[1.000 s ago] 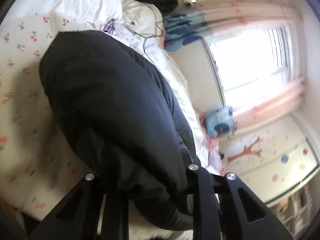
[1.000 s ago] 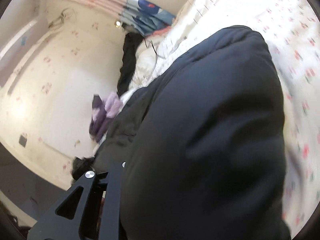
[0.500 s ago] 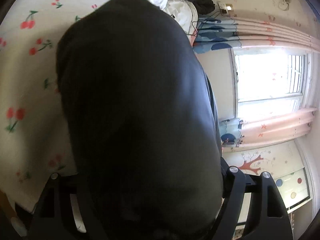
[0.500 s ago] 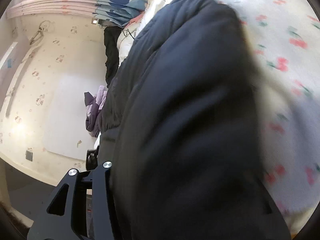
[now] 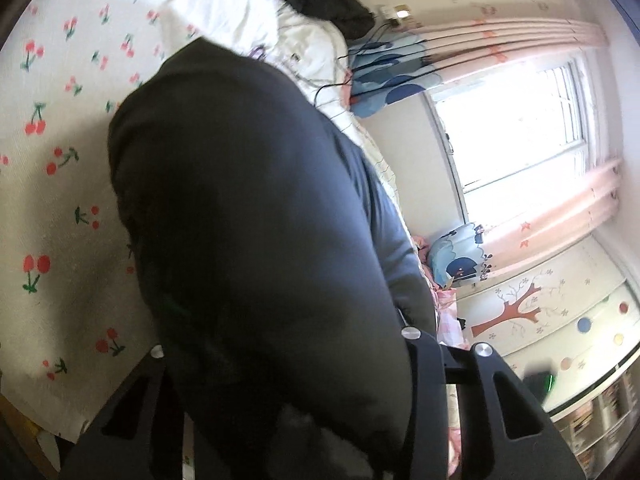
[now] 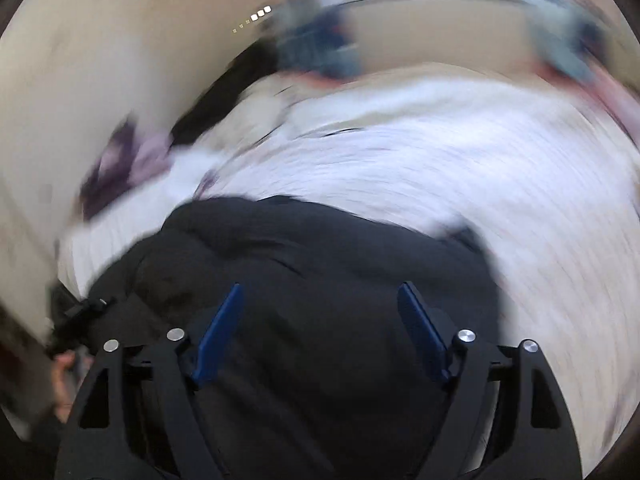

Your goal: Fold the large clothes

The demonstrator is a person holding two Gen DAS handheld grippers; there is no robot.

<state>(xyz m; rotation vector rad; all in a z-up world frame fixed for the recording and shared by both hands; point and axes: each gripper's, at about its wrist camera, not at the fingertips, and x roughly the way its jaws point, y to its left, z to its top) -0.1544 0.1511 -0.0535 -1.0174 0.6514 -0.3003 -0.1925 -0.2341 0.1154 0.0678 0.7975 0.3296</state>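
Observation:
A black padded jacket [image 5: 260, 220] lies bunched on the cherry-print bed sheet [image 5: 52, 208]. It fills the middle of the left wrist view. My left gripper [image 5: 288, 380] has its jaws closing on it; the cloth fills the gap from one jaw to the other and buries the fingertips. In the blurred right wrist view the jacket [image 6: 312, 248] lies below and beyond my right gripper [image 6: 320, 320]. Its jaws are opening, the blue pads [image 6: 218, 332] stand wide apart, and nothing is pinched between them.
A white quilt [image 6: 440, 168] covers the bed behind the jacket. A purple garment [image 6: 132, 160] and a black one [image 5: 332, 8] lie near the wall. A bright window [image 5: 512, 128] with pink curtains is at the right. A person's hand [image 6: 64, 368] shows at the lower left.
My right gripper has let go of the jacket, opened wide and drawn back, so its view has swung. The left jaws spread around the jacket, then narrowed on it again.

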